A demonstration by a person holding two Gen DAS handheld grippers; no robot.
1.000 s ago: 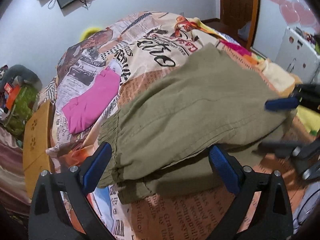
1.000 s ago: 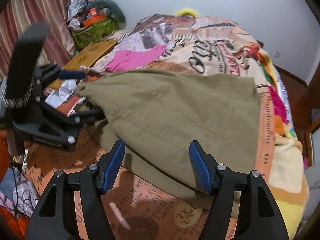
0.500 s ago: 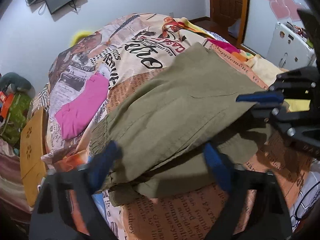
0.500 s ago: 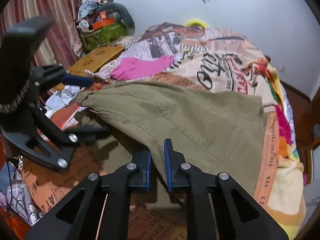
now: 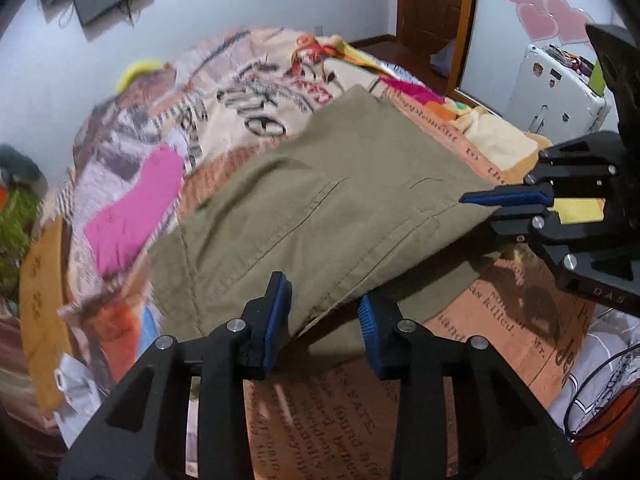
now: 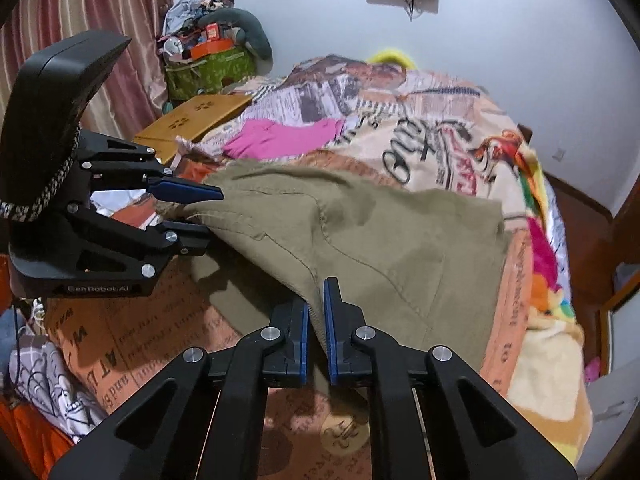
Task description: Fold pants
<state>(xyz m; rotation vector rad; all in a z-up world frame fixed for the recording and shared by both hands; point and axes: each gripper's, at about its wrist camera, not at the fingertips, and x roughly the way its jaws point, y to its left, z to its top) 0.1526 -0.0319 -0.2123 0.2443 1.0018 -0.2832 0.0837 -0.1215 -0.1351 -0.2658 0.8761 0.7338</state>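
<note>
Olive-green pants [image 5: 320, 208] lie folded over on a printed bedspread [image 5: 256, 96]; they also show in the right wrist view [image 6: 400, 240]. My left gripper [image 5: 322, 320] is partly closed around the near edge of the top layer, with a gap still between its blue pads. It also shows in the right wrist view [image 6: 200, 212], jaws apart over the pants' left corner. My right gripper [image 6: 316, 320] is shut on the pants' near edge and lifts it. It also shows in the left wrist view [image 5: 492, 208], pinching the right corner.
A pink garment [image 5: 136, 208] lies on the bed's left side. A wooden board [image 6: 192, 120] and a cluttered green box [image 6: 212, 68] stand beyond the bed's corner. A white appliance [image 5: 556, 84] and a wooden door [image 5: 432, 8] are at the right.
My right gripper shut on the pants' edge and lifted it. My left gripper narrowed from wide open to partly closed around the near edge and moved in.
</note>
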